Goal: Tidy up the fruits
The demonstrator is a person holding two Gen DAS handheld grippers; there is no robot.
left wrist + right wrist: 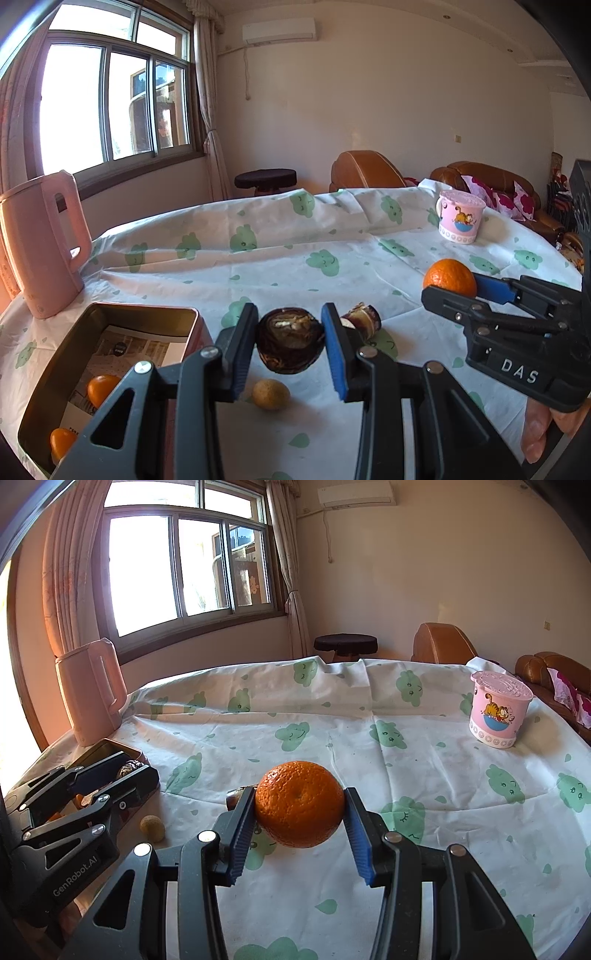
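My left gripper (290,341) is shut on a dark brown round fruit (290,340) and holds it above the cloth, just right of an open metal tin (48,373). The tin holds two small oranges (101,387) on printed paper. My right gripper (300,812) is shut on a large orange (300,803); it also shows in the left wrist view (450,277). A small yellowish fruit (270,394) lies on the cloth below the left gripper. A dark brown piece (364,319) lies just right of it.
A pink kettle (40,243) stands behind the tin at the table's left edge. A pink cartoon cup (498,710) stands at the far right. The table has a white cloth with green prints (332,716). Brown sofas (480,177) and a stool (266,181) stand beyond.
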